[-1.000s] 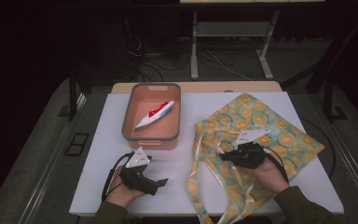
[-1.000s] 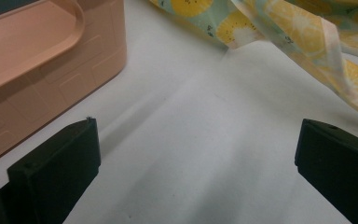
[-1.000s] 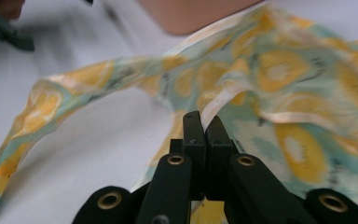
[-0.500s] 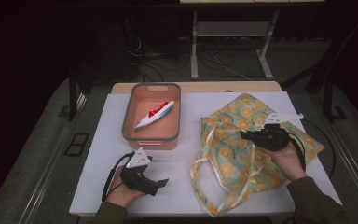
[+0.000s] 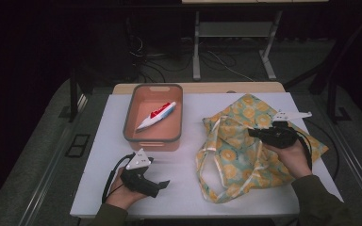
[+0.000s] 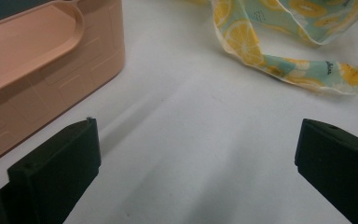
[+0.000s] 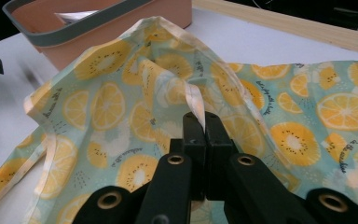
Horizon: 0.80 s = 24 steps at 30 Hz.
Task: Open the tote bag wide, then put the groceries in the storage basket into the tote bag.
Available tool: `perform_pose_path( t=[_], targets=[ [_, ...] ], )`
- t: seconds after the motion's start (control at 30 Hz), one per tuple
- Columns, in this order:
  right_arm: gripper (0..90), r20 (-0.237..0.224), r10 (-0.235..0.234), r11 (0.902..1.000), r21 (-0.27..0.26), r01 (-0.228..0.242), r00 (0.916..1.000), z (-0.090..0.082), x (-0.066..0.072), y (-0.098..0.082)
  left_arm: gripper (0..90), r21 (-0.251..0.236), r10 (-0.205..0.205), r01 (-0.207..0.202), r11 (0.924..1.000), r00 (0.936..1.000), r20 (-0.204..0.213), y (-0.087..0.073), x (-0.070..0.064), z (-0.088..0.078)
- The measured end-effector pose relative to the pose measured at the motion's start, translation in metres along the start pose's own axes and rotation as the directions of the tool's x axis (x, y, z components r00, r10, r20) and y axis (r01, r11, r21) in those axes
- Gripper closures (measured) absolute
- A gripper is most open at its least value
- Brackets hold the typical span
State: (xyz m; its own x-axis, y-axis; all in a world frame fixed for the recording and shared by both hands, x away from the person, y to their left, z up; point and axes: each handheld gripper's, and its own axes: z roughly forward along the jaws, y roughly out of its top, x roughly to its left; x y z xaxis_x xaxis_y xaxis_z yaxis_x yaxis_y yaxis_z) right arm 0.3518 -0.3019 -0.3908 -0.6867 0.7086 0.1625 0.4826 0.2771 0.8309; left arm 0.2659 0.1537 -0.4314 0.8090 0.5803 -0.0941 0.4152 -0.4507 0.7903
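High view: fixed above the near edge of the table (image 5: 188, 188), looking forward and down, whole top in shot, floor beyond. Left gripper view: low over the tabletop, close, facing the tub (image 6: 42, 60) wall and a bag (image 6: 279, 51) strap. Right gripper view: right on the bag fabric, tub behind. All three share tub and bag.

Lab: white table (image 5: 188, 174), floor cables (image 5: 221, 63).

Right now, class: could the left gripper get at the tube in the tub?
Probably yes. The left gripper is open and holds nothing, the tub has no lid, and the tube lies uncovered inside.
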Motion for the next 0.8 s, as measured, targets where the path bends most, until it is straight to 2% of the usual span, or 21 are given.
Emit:
perform_pose_path(
  t=[0.13,0.27,0.53,0.63,0.8],
  targets=[
    [89.2,-0.003,-0.002,1.0000,0.005,0.002,1.0000,0.001,0.001,0.000,0.0,0.000,-0.006,0.006,1.0000,1.0000,0.001,0.003,0.001,-0.004],
    [89.2,-0.007,-0.004,1.0000,0.008,0.004,1.0000,0.001,0.002,0.000,0.0,-0.011,-0.017,0.017,0.9998,0.9994,0.029,0.008,0.001,-0.008],
    [89.2,-0.015,-0.001,1.0000,0.007,0.001,0.9999,0.002,0.002,-0.001,0.0,-0.016,0.003,-0.002,0.9999,0.9973,0.073,0.024,-0.002,-0.012],
    [89.2,-0.017,-0.007,0.9999,0.011,0.007,0.9998,0.002,0.003,-0.001,0.0,-0.026,0.018,-0.016,0.9995,0.9974,0.069,0.030,-0.003,-0.012],
    [89.2,-0.020,-0.012,0.9998,0.015,0.012,0.9997,0.004,0.005,-0.001,0.0,-0.049,0.013,-0.010,0.9988,0.9977,0.066,0.041,0.001,-0.013]
  ],
)
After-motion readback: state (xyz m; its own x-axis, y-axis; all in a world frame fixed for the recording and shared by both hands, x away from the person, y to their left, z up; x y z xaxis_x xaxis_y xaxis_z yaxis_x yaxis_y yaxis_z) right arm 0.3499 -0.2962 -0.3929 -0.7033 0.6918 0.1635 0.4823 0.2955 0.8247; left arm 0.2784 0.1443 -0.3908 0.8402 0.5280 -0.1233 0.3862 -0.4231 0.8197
